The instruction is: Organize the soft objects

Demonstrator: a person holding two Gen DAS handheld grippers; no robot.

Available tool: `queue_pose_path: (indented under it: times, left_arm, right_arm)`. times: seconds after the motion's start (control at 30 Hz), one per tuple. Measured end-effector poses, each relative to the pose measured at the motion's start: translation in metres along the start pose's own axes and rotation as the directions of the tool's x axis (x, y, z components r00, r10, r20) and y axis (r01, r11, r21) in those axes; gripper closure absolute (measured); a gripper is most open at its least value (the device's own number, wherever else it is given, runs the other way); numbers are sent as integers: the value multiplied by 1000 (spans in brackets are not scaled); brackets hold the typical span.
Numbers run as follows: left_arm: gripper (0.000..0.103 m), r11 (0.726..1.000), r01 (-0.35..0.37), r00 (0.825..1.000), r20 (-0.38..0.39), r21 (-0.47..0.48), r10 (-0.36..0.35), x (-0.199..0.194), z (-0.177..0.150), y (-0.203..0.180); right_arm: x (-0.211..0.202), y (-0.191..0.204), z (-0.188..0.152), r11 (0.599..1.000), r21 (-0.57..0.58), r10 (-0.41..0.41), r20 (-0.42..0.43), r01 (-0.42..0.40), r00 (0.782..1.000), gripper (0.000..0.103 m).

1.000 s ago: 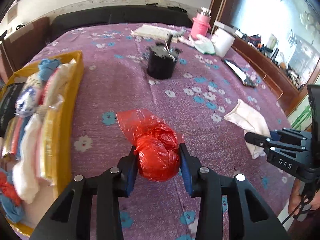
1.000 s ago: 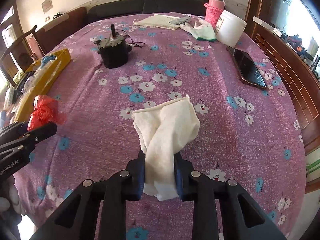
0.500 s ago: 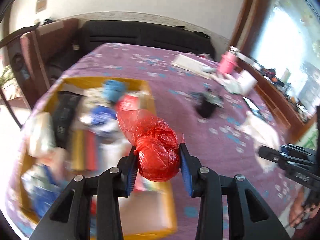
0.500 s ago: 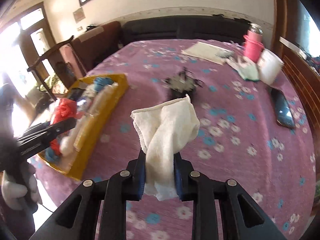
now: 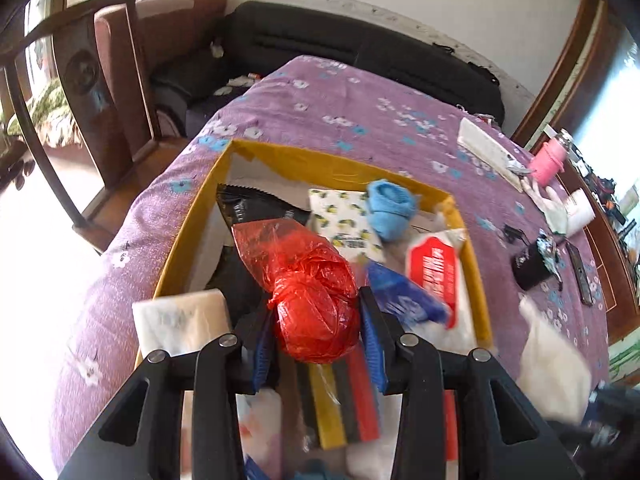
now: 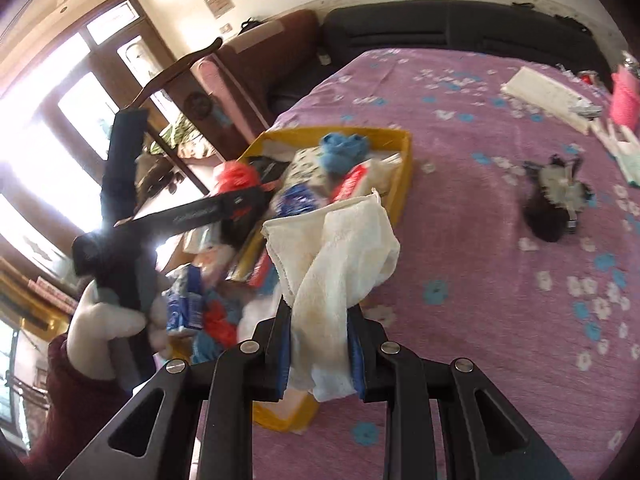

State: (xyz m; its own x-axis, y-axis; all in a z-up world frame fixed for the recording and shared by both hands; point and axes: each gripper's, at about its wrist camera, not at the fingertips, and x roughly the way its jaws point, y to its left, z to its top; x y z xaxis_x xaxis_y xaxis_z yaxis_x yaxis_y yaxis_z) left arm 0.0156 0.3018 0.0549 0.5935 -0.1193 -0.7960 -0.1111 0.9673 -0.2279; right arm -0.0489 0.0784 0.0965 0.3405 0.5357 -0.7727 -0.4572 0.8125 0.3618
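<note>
Your left tongs (image 5: 318,334) clamp the crinkly red plastic bag (image 5: 310,292) over the yellow tray (image 5: 476,276); your right tongs (image 6: 318,354) pinch the limp white cloth (image 6: 340,252) beside it. Both look light and squashy, so grip mid-bundle.

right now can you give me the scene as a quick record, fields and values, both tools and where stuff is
left tool: shut on red plastic bag, held above the yellow box
right tool: shut on white cloth, near the box's table-side edge
yellow box contents: blue cloth ball, lemon-print pack, red-and-white tissue pack, other packs
surface: purple floral tablecloth
elsewhere on table: black pot, pink bottle
</note>
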Motion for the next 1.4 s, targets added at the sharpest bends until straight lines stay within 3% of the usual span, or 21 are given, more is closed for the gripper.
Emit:
queue_pose_path:
  times: [0.1,0.2,0.27,0.43,0.57,0.77,0.97,1.0,1.13,1.2,1.33,1.4]
  left_arm:
    - [61,998,37,999,-24,-46,-38,10,7,14]
    - [47,988,117,993,-11,-101,-119,5,9,23]
    - [35,984,145,989,21,-104,-144,-7,7,25]
    - [29,975,192,977,114,-111,-179,-54,-6,30]
    - [16,972,207,959,218,-113,-179,-99,-29,41]
    - [16,974,169,950,287,-149,-120,-137,-68,68]
    - [16,971,145,957,276,-188,-89,-146,-94,82]
    - [16,972,139,958,273,-191,-83,-146,-97,84]
    - [16,977,108,960,276,-186,-53,-147,-103,83]
    - [15,980,94,957,287,-176,-41,-148,-104,80]
    - [15,987,60,950,312,-150,-11,-152,-106,65]
    - [15,991,-33,927,367,-130,79,-162,-109,52]
  right_arm:
    - [18,12,-1,1000,-15,14,-32,-15,999,76]
    - [29,21,5,999,-28,15,-44,-16,999,76]
    - [36,26,14,999,-37,14,-38,-15,999,76]
    - [52,33,40,998,-55,11,-20,-12,1000,76]
    - [65,38,60,997,-72,-28,9,29,1000,76]
    - [92,46,95,994,-87,-65,21,67,998,76]
    - [131,65,130,985,-132,-110,1,109,994,75]
    - [138,67,133,984,-136,-118,-3,117,993,72]
    - [143,65,140,982,-122,-143,8,143,990,37]
    - [129,62,138,984,-111,-137,47,142,989,30]
    - [91,54,122,988,-98,-116,82,123,990,28]
    - [70,50,106,985,-115,-114,101,125,988,28]
